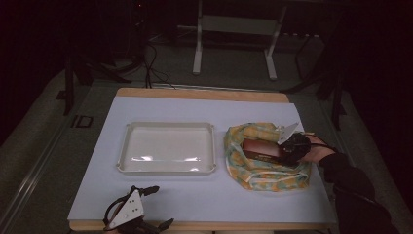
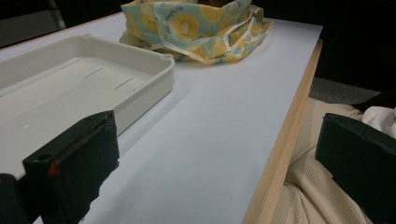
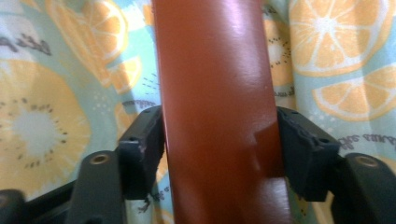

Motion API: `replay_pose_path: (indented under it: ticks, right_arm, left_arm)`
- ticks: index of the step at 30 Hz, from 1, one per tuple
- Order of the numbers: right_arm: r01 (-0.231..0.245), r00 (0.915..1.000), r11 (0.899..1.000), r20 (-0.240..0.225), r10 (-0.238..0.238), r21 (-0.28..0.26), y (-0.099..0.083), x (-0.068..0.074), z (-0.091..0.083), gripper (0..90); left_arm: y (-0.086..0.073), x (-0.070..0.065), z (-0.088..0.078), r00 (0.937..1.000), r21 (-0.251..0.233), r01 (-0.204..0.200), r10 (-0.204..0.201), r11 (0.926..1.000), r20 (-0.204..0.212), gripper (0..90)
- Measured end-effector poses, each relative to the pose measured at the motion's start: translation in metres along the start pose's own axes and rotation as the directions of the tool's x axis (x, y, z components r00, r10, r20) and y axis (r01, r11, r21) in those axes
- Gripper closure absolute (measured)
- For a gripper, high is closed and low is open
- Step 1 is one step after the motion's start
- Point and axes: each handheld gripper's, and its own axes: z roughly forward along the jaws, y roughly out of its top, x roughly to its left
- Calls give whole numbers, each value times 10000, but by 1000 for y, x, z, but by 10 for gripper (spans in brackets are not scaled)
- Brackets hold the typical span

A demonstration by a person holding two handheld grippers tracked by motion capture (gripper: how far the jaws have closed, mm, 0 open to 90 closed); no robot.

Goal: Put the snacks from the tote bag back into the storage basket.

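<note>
Left gripper (image 1: 146,207) at the near table edge stood released; right gripper (image 3: 219,144) grasped a glossy reddish-brown box (image 3: 215,93) inside the fruit-print fabric bag (image 1: 265,173), beside a white plastic tray (image 1: 168,168).

A white-topped table (image 1: 195,197) with wooden edges carries an empty white tray (image 1: 167,147) centrally and a fruit-print cloth bag (image 1: 265,173) towards its right edge.
</note>
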Motion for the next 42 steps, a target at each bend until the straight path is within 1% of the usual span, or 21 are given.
replay_pose_path:
  ticks: [1, 2, 3, 7, 8, 9, 11, 12, 15, 19, 21, 22, 23, 25, 33, 34, 35, 39, 40, 41, 42]
  right_arm:
    - [84, 9999, 10000, 79, -84, 0, 0, 0, -1, 389]
    - [89, 9999, 10000, 52, -89, 3, 1, 0, -1, 405]
    - [66, 10000, 10000, -72, -66, 8, 1, -1, -2, 412]
    - [167, 9996, 9999, -232, -167, 24, 1, 0, -5, 425]
    - [91, 9993, 10000, -366, -92, -32, 1, 0, -6, 425]
    - [44, 9992, 10000, -392, -44, -4, 1, 0, -7, 426]
    - [84, 9988, 10000, -485, -83, 3, 0, 0, -9, 426]
    - [65, 9990, 10000, -435, -64, 40, 0, 0, -9, 427]
    - [13, 9988, 10000, -482, -11, 35, 0, 0, -12, 427]
    - [-122, 9995, 9999, -289, 120, -74, 1, -1, -18, 427]
    - [-141, 9995, 9999, -271, 139, -78, 1, -1, -20, 428]
    - [-203, 9994, 9996, -298, 197, -202, 1, -2, -24, 428]
    - [-203, 9994, 9996, -298, 197, -202, 1, -2, -24, 428]
    - [-235, 9993, 9993, -285, 226, -293, 1, -4, -31, 429]
    - [-169, 9997, 9987, -204, 159, -481, 8, -6, -44, 429]
    - [-139, 9999, 9985, -73, 135, -527, 11, -6, -49, 429]
    - [-139, 9999, 9985, -73, 135, -527, 11, -6, -49, 429]
    - [-110, 9999, 9979, 25, 112, -632, 15, -7, -58, 429]
    - [-102, 9999, 9975, 115, 110, -696, 17, -7, -64, 429]
    - [-102, 9999, 9975, 115, 110, -696, 17, -7, -64, 429]
    - [-96, 9998, 9969, 159, 108, -783, 20, -8, -70, 429]
  left_arm:
    - [0, 0, 0, 10000, 0, 0, 0, 10000, 0, 0]
    - [0, 0, 0, 10000, 1, 9, -9, 10000, 4, 0]
    - [0, 0, 0, 10000, 8, -3, 3, 10000, -2, 0]
    - [0, 0, 0, 10000, 10, -1, 1, 10000, -9, 0]
    - [0, 0, 0, 10000, 3, 8, -8, 10000, -12, 0]
    - [0, 0, 0, 10000, 3, 8, -8, 10000, -12, 0]
    - [0, 0, 0, 10000, 0, -11, 11, 10000, -5, 0]
    - [0, 0, 0, 10000, 0, -11, 11, 10000, -5, 0]
    - [0, 0, 0, 10000, 9, -21, 21, 10000, 7, 0]
    - [0, 0, 0, 10000, -6, -36, 36, 10000, 17, 0]
    - [0, 0, 0, 10000, -7, -38, 38, 10000, 15, 0]
    - [0, 0, 0, 10000, -9, -43, 43, 10000, 33, 0]
    - [0, 0, 0, 10000, -9, -43, 43, 10000, 33, 0]
    - [0, 0, 0, 10000, -17, -46, 46, 10000, 38, 0]
    - [0, -1, 0, 10000, -9, -63, 63, 10000, 53, 0]
    - [0, -1, 0, 10000, -8, -74, 74, 10000, 46, 0]
    - [0, -1, 0, 10000, -8, -74, 74, 10000, 46, 0]
    - [1, -1, 0, 10000, -12, -83, 84, 10000, 45, 0]
    - [1, -1, 0, 9999, -11, -89, 89, 10000, 50, 0]
    - [1, -1, 0, 9999, -11, -89, 89, 10000, 50, 0]
    - [1, -1, 0, 9999, -13, -99, 99, 9999, 51, 0]
